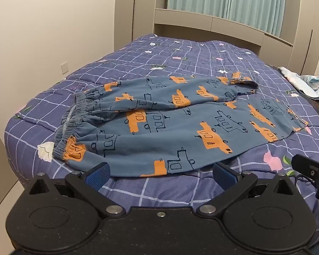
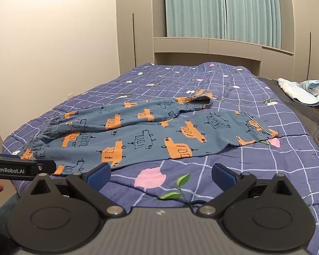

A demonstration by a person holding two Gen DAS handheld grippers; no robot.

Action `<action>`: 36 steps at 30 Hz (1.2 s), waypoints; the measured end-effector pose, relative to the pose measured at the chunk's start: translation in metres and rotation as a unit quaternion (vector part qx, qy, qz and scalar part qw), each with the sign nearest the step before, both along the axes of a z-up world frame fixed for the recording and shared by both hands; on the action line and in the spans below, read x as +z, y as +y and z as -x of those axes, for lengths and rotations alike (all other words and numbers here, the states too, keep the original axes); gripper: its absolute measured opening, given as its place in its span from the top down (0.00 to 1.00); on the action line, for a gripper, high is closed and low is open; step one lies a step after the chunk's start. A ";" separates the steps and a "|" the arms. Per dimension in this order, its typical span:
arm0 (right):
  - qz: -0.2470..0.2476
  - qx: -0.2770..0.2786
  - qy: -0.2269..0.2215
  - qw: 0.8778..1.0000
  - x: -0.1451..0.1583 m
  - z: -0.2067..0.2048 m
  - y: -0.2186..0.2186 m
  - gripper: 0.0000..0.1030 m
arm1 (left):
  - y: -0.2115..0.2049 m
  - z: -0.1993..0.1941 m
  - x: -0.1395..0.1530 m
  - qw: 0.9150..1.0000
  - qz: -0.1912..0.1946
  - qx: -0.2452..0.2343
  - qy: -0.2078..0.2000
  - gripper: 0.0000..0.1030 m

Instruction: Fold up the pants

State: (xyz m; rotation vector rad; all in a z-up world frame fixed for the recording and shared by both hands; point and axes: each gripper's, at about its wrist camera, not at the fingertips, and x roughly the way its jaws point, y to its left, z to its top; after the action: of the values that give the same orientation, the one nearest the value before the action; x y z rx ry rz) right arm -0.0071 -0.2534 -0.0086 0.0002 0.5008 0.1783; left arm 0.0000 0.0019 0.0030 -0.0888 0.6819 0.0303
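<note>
Your left tool (image 1: 160,173) and right tool (image 2: 160,173) both gape wide, gripping nothing, just short of the blue cotton pants with orange truck print (image 1: 170,119) spread across the purple checked quilted bed (image 2: 265,170)

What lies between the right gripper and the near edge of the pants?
Only bare quilt: the right wrist view shows a pink printed flower on it between the open right gripper and the pants. Nothing else lies there.

You are facing blue pants (image 1: 170,125) showing orange and outlined trucks, purple quilt (image 1: 180,59) wearing white grid and pink flowers, teal curtains (image 1: 223,0) hanging.
</note>
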 end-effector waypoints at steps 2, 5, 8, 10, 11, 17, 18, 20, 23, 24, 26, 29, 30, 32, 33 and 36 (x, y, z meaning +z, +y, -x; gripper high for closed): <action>0.001 0.000 0.000 1.000 0.000 0.000 0.000 0.00 | -0.002 0.001 0.000 1.000 -0.001 0.001 0.000 0.01; 0.001 0.000 0.000 1.000 0.000 0.000 0.000 0.00 | -0.002 0.001 0.000 1.000 -0.001 0.001 0.000 0.01; 0.001 0.000 0.000 1.000 0.000 0.000 0.000 0.00 | -0.002 0.001 -0.001 1.000 -0.002 0.000 -0.001 0.01; 0.000 0.000 0.001 1.000 -0.001 0.000 0.000 0.00 | -0.002 0.001 -0.001 1.000 -0.002 0.000 -0.001 0.01; 0.001 0.000 0.001 1.000 0.000 0.000 0.000 0.00 | -0.002 0.001 -0.001 1.000 -0.002 0.000 0.000 0.01; 0.001 0.000 0.001 1.000 0.000 0.000 0.000 0.00 | -0.001 0.001 -0.003 1.000 -0.002 0.001 0.000 0.01; 0.001 0.000 0.001 1.000 0.000 0.000 0.000 0.00 | -0.001 0.001 -0.003 1.000 -0.002 0.001 0.000 0.01; 0.001 0.000 0.001 1.000 0.000 0.000 0.000 0.00 | -0.001 0.001 -0.003 1.000 -0.002 0.001 0.000 0.01; 0.001 -0.001 0.001 1.000 0.000 0.000 0.000 0.00 | -0.001 0.001 -0.003 1.000 -0.002 0.001 0.000 0.01; 0.001 0.000 0.001 1.000 0.000 0.000 -0.001 0.00 | -0.001 0.001 -0.003 1.000 -0.002 0.001 0.000 0.01; 0.001 0.000 0.001 1.000 0.000 0.000 -0.001 0.00 | -0.001 0.001 -0.003 1.000 -0.002 0.001 0.000 0.01; 0.002 0.000 0.002 1.000 0.000 0.000 -0.001 0.00 | -0.001 0.001 -0.003 1.000 -0.002 0.001 0.000 0.01; 0.002 0.000 0.002 1.000 0.000 0.000 -0.001 0.00 | -0.001 0.001 -0.003 1.000 -0.002 0.001 0.000 0.01; 0.002 0.000 0.001 1.000 -0.001 0.000 -0.001 0.00 | -0.001 0.001 -0.003 1.000 -0.002 0.001 0.000 0.01; 0.002 0.000 0.001 1.000 -0.001 0.000 -0.001 0.00 | -0.001 0.001 -0.003 1.000 -0.002 0.001 0.000 0.01; 0.002 0.000 0.002 1.000 -0.001 0.000 -0.001 0.00 | -0.001 0.001 -0.003 1.000 -0.002 0.001 0.000 0.01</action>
State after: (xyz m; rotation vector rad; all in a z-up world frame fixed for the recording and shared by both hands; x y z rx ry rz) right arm -0.0075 -0.2545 -0.0095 -0.0032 0.5043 0.1767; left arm -0.0012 0.0009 0.0002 -0.0847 0.6818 0.0330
